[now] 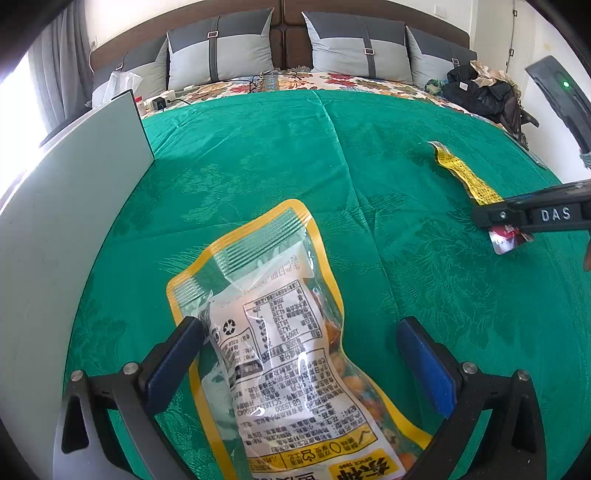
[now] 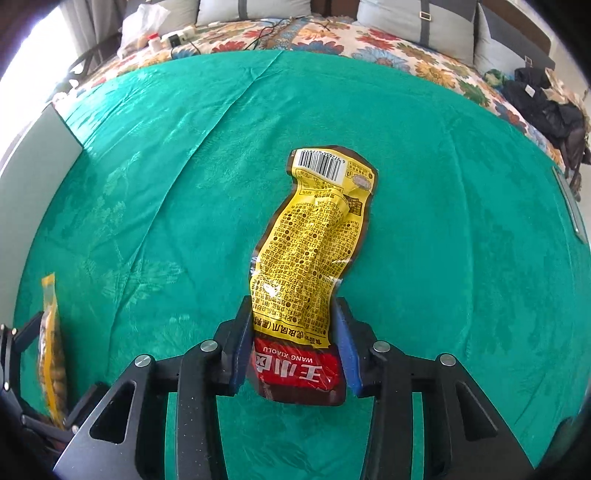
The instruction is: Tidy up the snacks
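Note:
A clear snack pouch with a yellow border (image 1: 280, 343) lies between the fingers of my left gripper (image 1: 301, 338), which is open; the left finger (image 1: 173, 365) touches the pouch, the right stands apart. The pouch shows edge-on in the right wrist view (image 2: 51, 350). My right gripper (image 2: 293, 332) is shut on a yellow and red "Wang Xiaolu" packet (image 2: 314, 236), gripping it near its red end. The left wrist view shows that gripper (image 1: 491, 216) and the packet (image 1: 461, 173) at the right, over the green cloth.
A green cloth (image 1: 280, 155) covers the work surface on a bed with a floral sheet (image 2: 332, 33) and grey pillows (image 1: 221, 48). A pale board (image 1: 74, 177) stands along the left edge. Dark clothes (image 1: 480, 88) lie at the back right.

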`<state>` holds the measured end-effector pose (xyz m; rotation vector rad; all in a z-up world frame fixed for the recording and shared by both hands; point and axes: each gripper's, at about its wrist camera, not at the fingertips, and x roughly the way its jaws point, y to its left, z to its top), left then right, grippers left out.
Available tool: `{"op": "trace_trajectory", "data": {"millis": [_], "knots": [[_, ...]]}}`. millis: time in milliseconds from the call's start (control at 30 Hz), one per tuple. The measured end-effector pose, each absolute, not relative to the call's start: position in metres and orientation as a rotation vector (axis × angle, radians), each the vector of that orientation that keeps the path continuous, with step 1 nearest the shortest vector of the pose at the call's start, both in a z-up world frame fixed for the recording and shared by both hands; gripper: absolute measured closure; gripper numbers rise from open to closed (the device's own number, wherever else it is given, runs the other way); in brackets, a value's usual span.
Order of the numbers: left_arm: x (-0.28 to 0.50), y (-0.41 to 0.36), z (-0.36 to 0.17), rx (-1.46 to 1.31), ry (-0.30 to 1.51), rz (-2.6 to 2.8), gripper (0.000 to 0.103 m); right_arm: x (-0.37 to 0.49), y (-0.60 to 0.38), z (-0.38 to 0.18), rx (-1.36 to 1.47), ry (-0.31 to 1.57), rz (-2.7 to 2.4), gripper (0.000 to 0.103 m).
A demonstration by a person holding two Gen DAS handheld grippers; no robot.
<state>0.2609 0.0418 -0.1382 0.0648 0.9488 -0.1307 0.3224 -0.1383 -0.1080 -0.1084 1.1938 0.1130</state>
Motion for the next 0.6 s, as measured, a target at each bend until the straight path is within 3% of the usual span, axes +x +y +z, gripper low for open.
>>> {"op": "trace_trajectory", "data": {"millis": [333,400,467,533,600], "knots": [[0.261,0.042,-0.138,0.065,0.948,-0.131,0.0,0.168,-0.194,-0.115,-0.116,1.019,0.093,0.058],[0.261,0.041,-0.138,0.065,0.949,-0.131,0.0,0.151,-0.198,-0.118,-0.13,0.934,0.077,0.043],[0.262,0.043,-0.138,0.065,0.949,-0.131,0.0,0.152,-0.203,-0.121,-0.121,0.903,0.033,0.021],[0.261,0.042,-0.138,0.065,0.948,-0.131,0.0,0.164,-0.216,-0.124,-0.022,0.939,0.018,0.009],[0.261,0.041,-0.138,0.065,0.948,-0.131,0.0,0.168,-0.215,-0.123,-0.027,0.943,-0.007,0.007]]}}
